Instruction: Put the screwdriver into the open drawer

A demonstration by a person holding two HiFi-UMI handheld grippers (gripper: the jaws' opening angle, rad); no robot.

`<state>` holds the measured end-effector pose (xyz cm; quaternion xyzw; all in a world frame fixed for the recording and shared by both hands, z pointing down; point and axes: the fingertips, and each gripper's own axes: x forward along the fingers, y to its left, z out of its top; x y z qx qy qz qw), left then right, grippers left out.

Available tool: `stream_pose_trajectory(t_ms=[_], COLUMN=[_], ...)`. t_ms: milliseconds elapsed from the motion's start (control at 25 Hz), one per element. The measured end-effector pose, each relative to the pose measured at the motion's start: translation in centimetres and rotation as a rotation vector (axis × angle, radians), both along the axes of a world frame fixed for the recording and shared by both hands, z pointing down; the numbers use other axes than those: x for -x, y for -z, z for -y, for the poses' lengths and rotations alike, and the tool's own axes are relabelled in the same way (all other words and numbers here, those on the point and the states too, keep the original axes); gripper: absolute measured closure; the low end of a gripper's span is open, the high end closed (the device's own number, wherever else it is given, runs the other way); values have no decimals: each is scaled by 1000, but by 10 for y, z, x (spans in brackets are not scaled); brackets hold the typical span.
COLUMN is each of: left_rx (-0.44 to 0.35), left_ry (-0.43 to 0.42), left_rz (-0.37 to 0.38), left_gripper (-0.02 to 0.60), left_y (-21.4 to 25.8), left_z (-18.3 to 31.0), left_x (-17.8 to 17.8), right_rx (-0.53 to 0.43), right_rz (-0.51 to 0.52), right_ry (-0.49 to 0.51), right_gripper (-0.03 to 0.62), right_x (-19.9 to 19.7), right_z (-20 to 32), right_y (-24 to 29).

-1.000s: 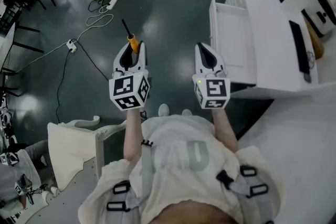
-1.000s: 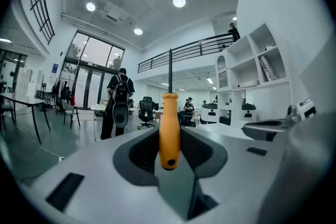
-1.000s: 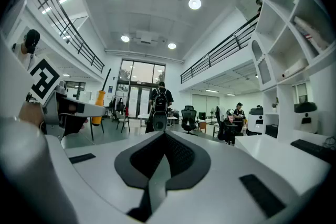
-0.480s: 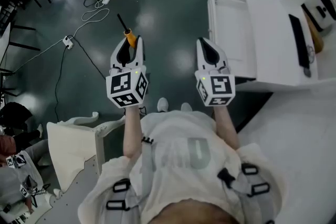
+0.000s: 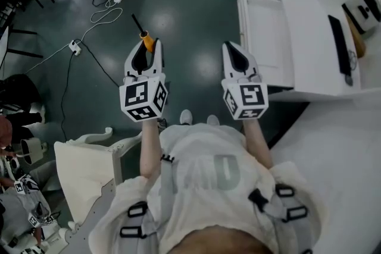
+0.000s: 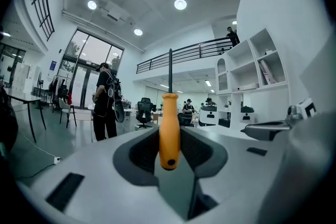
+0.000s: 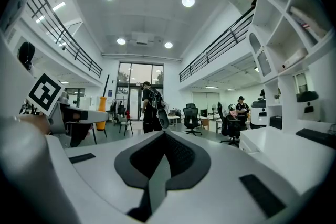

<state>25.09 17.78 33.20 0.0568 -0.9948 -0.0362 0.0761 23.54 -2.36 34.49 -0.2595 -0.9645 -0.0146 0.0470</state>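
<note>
The screwdriver (image 5: 147,43) is held clear of any surface, clamped by its orange handle in the part-closed jaws of the left gripper (image 5: 146,52), well apart from the open drawer (image 5: 262,33) at the right; the jaws of the right gripper (image 5: 233,50) are closed on nothing. The tool is judged light and stiff, its smooth handle liable to pivot, so a mid-handle hold is favoured

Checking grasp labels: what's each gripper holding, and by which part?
Left gripper holds the screwdriver by its orange handle; right gripper is shut, empty.
</note>
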Motion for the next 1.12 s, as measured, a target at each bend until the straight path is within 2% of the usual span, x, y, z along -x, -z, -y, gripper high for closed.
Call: stream_pose_trajectory(t_ms=[400, 680, 920, 1120], left_rx=[-2, -14, 2, 5], left_ry=[-50, -62, -57, -73], left_rz=[6, -21, -36, -44], left_gripper=[460, 460, 460, 460], left_y=[-25, -42, -54, -51], left_z=[-62, -82, -89, -89], left_x=[9, 30, 61, 103], right_rx=[13, -4, 7, 11], right_rz=[-31, -54, -73, -85], right_ry=[-44, -50, -108, -114], right_gripper=[589, 589, 589, 589], right_x=[5, 12, 48, 90], right_z=[-60, -72, -65, -63], right_y=[-28, -42, -55, -53])
